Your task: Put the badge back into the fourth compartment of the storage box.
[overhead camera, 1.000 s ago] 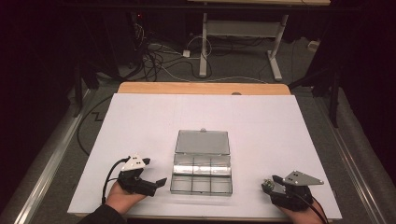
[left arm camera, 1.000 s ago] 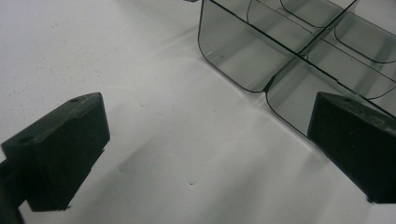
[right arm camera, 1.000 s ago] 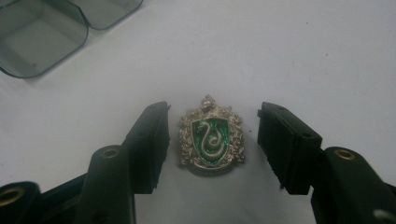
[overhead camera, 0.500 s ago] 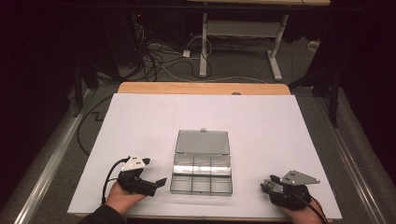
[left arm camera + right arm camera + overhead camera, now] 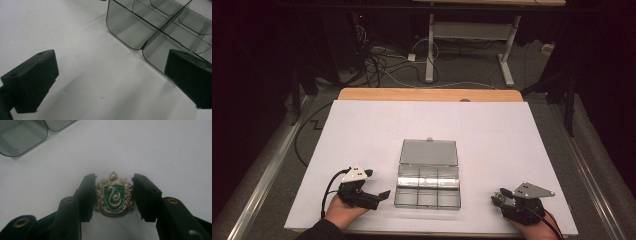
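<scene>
The badge (image 5: 114, 194) is seen lying flat on the white table (image 5: 362, 130), near its right front corner, framed between the jaws of the right tongs (image 5: 114, 195), which have just been closing; slim gaps remain on both sides, so nothing is gripped yet. The left tongs (image 5: 112, 80) are held wide open and empty beside the clear box (image 5: 428, 186), one jaw over a compartment. The badge is judged small, rigid metal, light but slick and thin; its flat side edges should be pinched low against the table, or a slip is risked.
</scene>
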Demonstrator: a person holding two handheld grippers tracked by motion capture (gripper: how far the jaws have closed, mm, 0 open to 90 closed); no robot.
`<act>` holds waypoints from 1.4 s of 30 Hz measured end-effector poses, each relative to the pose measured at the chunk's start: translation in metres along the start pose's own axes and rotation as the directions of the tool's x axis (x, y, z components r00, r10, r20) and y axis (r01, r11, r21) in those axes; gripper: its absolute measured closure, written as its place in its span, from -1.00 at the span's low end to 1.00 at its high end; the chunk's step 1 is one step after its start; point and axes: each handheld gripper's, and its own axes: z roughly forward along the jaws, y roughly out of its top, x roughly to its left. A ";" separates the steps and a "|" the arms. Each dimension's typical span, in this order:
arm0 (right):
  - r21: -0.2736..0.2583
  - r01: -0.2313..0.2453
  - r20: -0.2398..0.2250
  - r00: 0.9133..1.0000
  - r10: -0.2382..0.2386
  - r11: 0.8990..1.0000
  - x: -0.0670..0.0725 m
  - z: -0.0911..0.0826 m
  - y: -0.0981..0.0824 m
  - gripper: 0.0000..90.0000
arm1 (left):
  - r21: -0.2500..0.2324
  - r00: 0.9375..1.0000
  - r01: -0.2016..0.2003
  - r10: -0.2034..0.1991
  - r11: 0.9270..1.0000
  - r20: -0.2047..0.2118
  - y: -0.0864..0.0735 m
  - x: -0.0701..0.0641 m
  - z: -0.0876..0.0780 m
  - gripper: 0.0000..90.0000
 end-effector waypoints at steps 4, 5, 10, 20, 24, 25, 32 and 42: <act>-0.001 -0.007 -0.009 1.000 0.007 1.000 -0.002 0.000 0.000 0.30 | 0.014 1.000 -0.010 0.010 1.000 -0.011 0.000 -0.001 0.001 -1.00; -0.001 -0.006 -0.010 1.000 0.006 1.000 -0.003 0.000 0.000 0.30 | 0.013 1.000 -0.004 0.004 1.000 -0.011 0.001 -0.001 0.002 -1.00; -0.006 -0.001 -0.011 1.000 0.001 1.000 -0.003 -0.001 0.000 0.31 | 0.013 1.000 0.003 -0.003 1.000 -0.005 0.001 0.000 0.001 -1.00; -0.028 -0.017 -0.012 1.000 0.017 0.999 -0.005 -0.004 0.000 0.31 | 0.012 1.000 -0.009 0.009 1.000 0.001 0.001 -0.001 0.001 -1.00; -0.044 -0.017 -0.024 1.000 0.016 0.999 -0.006 -0.006 0.002 0.31 | 0.013 1.000 -0.010 0.010 1.000 0.002 0.001 -0.001 0.001 -1.00; -0.048 -0.024 -0.027 0.999 0.023 0.999 -0.006 -0.007 0.002 0.31 | 0.012 1.000 -0.011 0.011 1.000 0.002 0.001 -0.001 0.001 -1.00; -0.049 -0.021 -0.032 0.999 0.019 0.999 -0.005 -0.007 0.005 0.32 | 0.013 1.000 -0.014 0.014 1.000 0.001 0.001 -0.001 0.001 -1.00; -0.052 0.006 -0.052 0.999 -0.008 0.999 0.000 -0.001 0.011 0.32 | 0.005 1.000 -0.017 0.017 1.000 -0.002 0.000 -0.002 0.001 -1.00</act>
